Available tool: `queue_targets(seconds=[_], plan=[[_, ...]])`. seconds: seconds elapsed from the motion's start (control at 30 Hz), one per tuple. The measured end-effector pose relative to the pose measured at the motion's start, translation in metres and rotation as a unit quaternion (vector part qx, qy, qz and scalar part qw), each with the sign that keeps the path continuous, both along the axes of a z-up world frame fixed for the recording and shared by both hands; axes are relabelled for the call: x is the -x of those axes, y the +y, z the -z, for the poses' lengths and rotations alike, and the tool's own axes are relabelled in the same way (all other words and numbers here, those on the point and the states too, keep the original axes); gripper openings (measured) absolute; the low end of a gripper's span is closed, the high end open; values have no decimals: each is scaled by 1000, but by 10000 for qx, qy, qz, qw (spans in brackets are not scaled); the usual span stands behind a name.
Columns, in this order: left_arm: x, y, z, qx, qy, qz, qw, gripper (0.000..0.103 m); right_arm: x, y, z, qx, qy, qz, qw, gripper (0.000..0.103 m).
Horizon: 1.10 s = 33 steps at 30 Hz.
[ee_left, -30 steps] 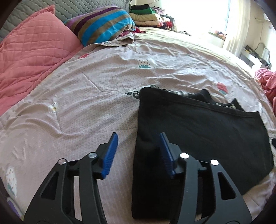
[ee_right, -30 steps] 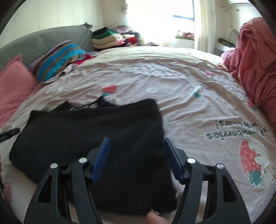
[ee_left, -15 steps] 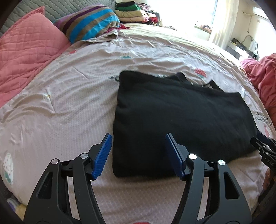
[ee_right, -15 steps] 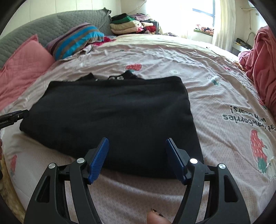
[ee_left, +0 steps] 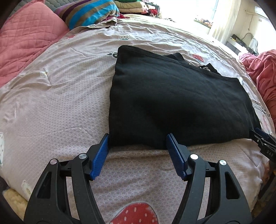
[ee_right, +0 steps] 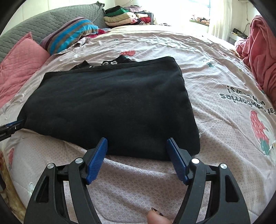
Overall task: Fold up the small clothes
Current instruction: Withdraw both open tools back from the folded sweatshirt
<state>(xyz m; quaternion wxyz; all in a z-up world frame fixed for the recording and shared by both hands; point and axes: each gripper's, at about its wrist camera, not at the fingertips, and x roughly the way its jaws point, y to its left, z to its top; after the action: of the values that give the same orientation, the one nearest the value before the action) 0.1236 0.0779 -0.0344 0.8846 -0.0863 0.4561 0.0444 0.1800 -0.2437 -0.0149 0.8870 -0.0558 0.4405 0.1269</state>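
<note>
A black garment lies folded into a thick rectangle on the pink printed bedspread, with a printed edge peeking out at its far side. My left gripper hovers at the garment's near left corner, its jaws opening, nothing pressed between the blue pads. My right gripper hovers at the near right edge, jaws also opening, with only the garment's edge lying between the pads. Each gripper's tip shows at the edge of the other's view.
Pink quilted pillows and a striped pillow lie at the head of the bed. Folded clothes are stacked at the far end. A pink-red blanket heap sits on the right. A fingertip shows at the bottom.
Both grippers have drawn back toward the near edge of the bed, off the garment, and their jaws have widened. The garment now lies wholly beyond the fingertips.
</note>
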Motion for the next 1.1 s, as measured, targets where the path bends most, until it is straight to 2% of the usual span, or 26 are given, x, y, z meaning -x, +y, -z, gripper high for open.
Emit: queue_targets(seconds=[0.2,0.43,0.63,0.8,1.1], plan=[[7,-3,-6,11,-23,19,10000,61,5,-7,-9,-333,60,77,9994,84],[15,-10,-16,59,-119,77,9999,69,11,-15,-19,-346,-63,197,9992,95],[20,-15,-25,40,-219,94,9997,79,19,-21,-27,-364,-240,185,9989,98],[23,-19,-32,40,-287,98,9995,93,24,-23,-32,-323,-370,155,9987,98],[29,-26,-42,76,-373,184,9991,93,31,-23,-42,-349,-589,90,9976,98]])
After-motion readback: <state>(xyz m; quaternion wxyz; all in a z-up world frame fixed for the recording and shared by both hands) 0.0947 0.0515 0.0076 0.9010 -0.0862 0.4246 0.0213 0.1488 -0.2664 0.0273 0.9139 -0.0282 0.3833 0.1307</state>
